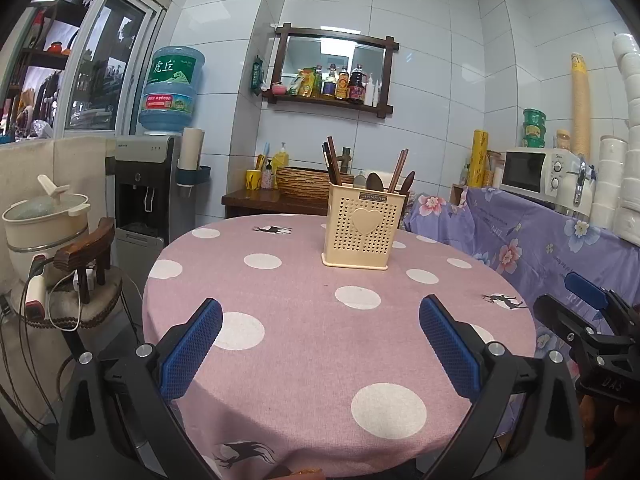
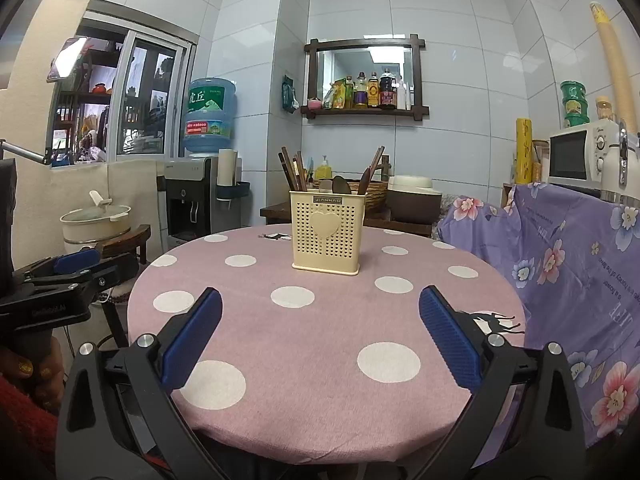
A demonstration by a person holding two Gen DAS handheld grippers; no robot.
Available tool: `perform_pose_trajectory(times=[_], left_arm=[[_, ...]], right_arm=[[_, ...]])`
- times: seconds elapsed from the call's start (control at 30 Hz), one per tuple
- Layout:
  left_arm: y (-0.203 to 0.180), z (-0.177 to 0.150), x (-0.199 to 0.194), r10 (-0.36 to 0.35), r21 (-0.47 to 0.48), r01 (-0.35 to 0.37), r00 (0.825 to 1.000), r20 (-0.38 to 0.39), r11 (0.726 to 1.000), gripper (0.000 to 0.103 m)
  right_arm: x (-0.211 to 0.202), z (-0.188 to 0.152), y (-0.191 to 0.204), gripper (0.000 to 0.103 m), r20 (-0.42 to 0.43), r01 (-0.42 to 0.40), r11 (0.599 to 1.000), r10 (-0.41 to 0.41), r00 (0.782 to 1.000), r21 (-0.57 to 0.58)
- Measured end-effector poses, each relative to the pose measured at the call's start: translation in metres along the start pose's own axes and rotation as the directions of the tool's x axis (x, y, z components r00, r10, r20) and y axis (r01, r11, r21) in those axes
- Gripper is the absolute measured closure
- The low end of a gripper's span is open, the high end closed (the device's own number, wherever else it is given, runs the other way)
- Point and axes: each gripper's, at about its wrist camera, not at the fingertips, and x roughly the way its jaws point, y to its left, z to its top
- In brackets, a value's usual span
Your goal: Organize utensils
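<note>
Blue-padded fingers (image 1: pixel 192 356) of the left gripper (image 1: pixel 320 344) stand wide apart, holding nothing, low over the near edge of the round counter (image 1: pixel 304 360) with its pink dotted cloth. Right gripper (image 2: pixel 320 340) hovers the same way, its fingers (image 2: pixel 450 336) spread and empty. Toward the counter's far side stands a cream holder (image 1: pixel 362 226), upright, with chopsticks (image 1: pixel 398 170) and spoons (image 1: pixel 374 182) in it. Behind the holder rise a white tiled wall, a shelf of bottles (image 1: pixel 332 84) and a water dispenser (image 1: pixel 152 184); a microwave (image 1: pixel 536 172) sits to the holder's right.

A round table (image 2: pixel 320 360) in pink dotted cloth bears one cream utensil holder (image 2: pixel 327 232), apparently upright.
</note>
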Motion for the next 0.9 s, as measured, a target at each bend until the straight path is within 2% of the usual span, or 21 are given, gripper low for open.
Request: perform_pose_trajectory(times=[0.9], left_arm=[[0.0002, -0.0013, 0.0039, 0.009, 0.001, -0.009, 1.0, -0.02, 1.0, 0.005]], right_arm=[[0.0077, -0.0033, -0.0028, 0.006, -0.026, 0.005, 1.0, -0.005, 1.0, 0.023]])
